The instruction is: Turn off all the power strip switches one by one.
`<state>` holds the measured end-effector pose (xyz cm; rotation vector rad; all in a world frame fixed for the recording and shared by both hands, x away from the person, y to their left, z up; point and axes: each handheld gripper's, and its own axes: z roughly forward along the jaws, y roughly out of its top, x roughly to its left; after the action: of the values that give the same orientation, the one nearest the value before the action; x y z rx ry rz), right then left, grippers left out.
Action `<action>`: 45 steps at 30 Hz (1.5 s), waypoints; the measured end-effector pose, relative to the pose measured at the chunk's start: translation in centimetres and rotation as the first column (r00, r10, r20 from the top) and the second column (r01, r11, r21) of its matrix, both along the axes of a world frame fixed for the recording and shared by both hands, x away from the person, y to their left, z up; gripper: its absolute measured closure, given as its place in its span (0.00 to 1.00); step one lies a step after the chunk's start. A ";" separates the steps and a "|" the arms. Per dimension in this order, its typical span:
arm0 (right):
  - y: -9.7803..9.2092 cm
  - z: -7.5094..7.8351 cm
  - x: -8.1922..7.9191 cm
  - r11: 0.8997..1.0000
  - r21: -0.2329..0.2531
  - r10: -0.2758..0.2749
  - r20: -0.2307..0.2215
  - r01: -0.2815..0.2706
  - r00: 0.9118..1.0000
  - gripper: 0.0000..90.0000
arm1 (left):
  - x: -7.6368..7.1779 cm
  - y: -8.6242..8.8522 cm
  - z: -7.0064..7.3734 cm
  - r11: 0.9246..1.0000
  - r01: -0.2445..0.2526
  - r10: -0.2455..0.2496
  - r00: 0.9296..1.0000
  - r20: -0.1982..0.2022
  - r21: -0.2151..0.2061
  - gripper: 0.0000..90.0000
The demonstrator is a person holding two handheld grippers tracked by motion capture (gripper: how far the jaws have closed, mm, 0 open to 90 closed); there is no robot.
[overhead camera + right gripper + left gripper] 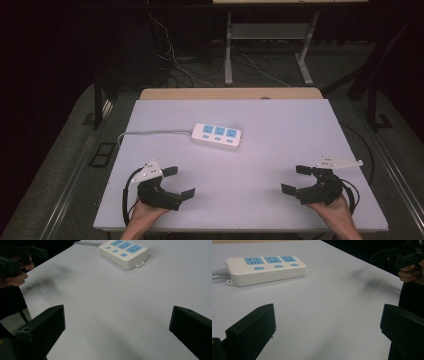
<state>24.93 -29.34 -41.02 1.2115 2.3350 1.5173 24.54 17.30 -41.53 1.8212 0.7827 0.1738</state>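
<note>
Resting wide apart and empty, both the left hand-held gripper (pixel 179 182) and right hand-held gripper (pixel 296 180) leave the power strip (pixel 217 135) untouched on the surface (pixel 250 170).

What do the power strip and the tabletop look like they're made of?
Power strip: likely molded plastic, smooth white casing with a soft sheen, light blue socket faces and buttons. Tabletop: matte, pale grey-white board, no glare; a tan, wood-like edge shows at its far side.

Each hand-held gripper is matte black with two blocky, flat-faced jaws. The left hand-held gripper (pixel 179 181) carries a pale grey three-cornered plate dotted with small marks on top, as does the right hand-held gripper (pixel 296 179). A black cable loops behind each.
</note>
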 end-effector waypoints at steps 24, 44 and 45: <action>-0.1 -0.3 0.0 1.000 -0.004 0.024 -0.039 -0.025 0.999 0.00 | 0.1 0.1 0.0 1.000 0.011 -0.011 1.000 -0.008 0.000 0.00; -0.1 -0.5 0.0 0.999 -0.025 0.029 -0.047 -0.030 0.998 0.00 | 0.7 -0.1 1.1 0.998 0.046 -0.043 0.998 -0.054 0.051 0.00; -0.1 -0.5 0.0 0.999 -0.025 0.029 -0.047 -0.031 0.998 0.00 | 0.8 -0.2 1.1 0.998 0.047 -0.044 0.998 -0.054 0.052 0.00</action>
<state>24.92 -29.42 -41.54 1.2240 2.4049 1.4787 25.30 17.12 -40.38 1.8986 0.7791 0.1183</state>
